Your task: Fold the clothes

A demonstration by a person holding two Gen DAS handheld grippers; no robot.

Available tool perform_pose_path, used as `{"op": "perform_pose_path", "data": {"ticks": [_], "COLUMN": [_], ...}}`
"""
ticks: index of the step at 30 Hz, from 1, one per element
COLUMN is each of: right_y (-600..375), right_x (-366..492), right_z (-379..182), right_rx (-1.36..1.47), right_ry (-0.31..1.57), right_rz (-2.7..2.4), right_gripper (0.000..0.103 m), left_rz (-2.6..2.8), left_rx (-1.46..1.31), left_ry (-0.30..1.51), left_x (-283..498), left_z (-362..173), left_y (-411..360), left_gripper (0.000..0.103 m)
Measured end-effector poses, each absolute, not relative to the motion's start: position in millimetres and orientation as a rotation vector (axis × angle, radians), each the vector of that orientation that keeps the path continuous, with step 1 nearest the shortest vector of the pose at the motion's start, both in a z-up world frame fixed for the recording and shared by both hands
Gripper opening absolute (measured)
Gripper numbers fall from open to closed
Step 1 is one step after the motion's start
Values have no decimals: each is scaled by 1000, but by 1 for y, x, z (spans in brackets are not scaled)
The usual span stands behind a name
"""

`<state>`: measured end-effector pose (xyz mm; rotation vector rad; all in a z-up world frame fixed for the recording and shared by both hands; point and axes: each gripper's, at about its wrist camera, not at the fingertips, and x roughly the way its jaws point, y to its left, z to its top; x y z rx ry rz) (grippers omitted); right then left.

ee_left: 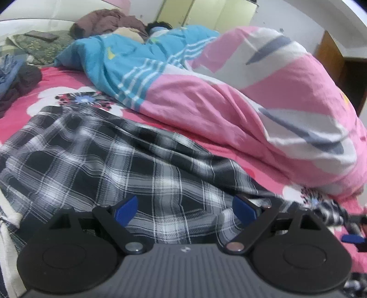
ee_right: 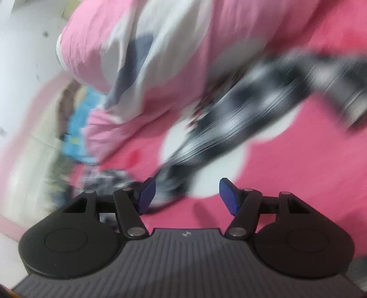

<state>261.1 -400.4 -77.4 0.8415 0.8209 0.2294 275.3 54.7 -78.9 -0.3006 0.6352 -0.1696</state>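
The plaid garment [ee_left: 110, 155], black, grey and white, lies rumpled across the lower left and centre of the left wrist view, spread on a bright pink bedsheet [ee_left: 45, 80] printed with large white flowers. The left gripper [ee_left: 184, 209] sits at the bottom of that frame, its 2 blue-tipped fingers [ee_left: 127, 209] standing wide apart with the plaid cloth under and between them; the pads do not press on it, so nothing is gripped.

A pink quilt [ee_left: 263, 91] with white and grey-blue patches bulks up across the right half of the frame, just beside the garment's far edge. Behind it, in the upper middle, lies a blue blanket [ee_left: 119, 59] with white stripes, and a person's dark hair [ee_left: 158, 25] shows above it. A brown cloth [ee_left: 103, 20] sits in the upper left, with a flat dark object [ee_left: 41, 35] on a patterned pillow [ee_left: 34, 47] further left.

The right wrist view is heavily blurred. The right gripper [ee_right: 187, 197] shows at the bottom, its blue fingers [ee_right: 148, 194] parted with only pink sheet and a white flower between them; they hold nothing. A long strip of the plaid garment [ee_right: 229, 114] streaks from the upper right of the frame down toward the left finger, whether it touches that finger the blur hides.
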Motion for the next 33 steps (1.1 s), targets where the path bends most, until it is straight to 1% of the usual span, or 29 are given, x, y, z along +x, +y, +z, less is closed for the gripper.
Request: {"op": "perform_pose_path", "data": {"ticks": [2,5,8,11,16,17,19,20,25,29,33], "right_y": [-382,-376,-381,-401,-426,-426,-419,-417,-416,-429,-431], "right_x": [271,285,298,315,352,356,360,360,329,289,273], "right_z": [-75,-70,-59,-57,-71,-74,-66,-62,-29,-17,-1], "right_rx": [821,755,615,593,593,578,509,497,599,690,684], "right_ry": [820,767,747,778,871,873,837,817,520,251,239], "right_rz": [228,135,1,-147,-235,-225,-203,-182,-38,23,76], "right_gripper": [61,60,60,61,67,65,23,6,4,3,3], "left_rz": [-178,-175,-176,-174,-171,-171,-171,-171,-171,-172,-168], "left_rx": [-287,-226,-195,-184,-171,-172,-172,-169,-163,-164,-152], "left_ry": [670,693,696,698,696,696,697,697,698,698,698], "left_x": [278,279,277,277,276,276,276,276,277,278,278], "left_z": [-83,-87,-88,-88,-89,-89,-89,-89,-90,-90,-91], "left_y": [53,46,42,41,38,38,38,38,37,38,37], "left_gripper": [92,92,94,94,95,95,95,95,95,95,95]}}
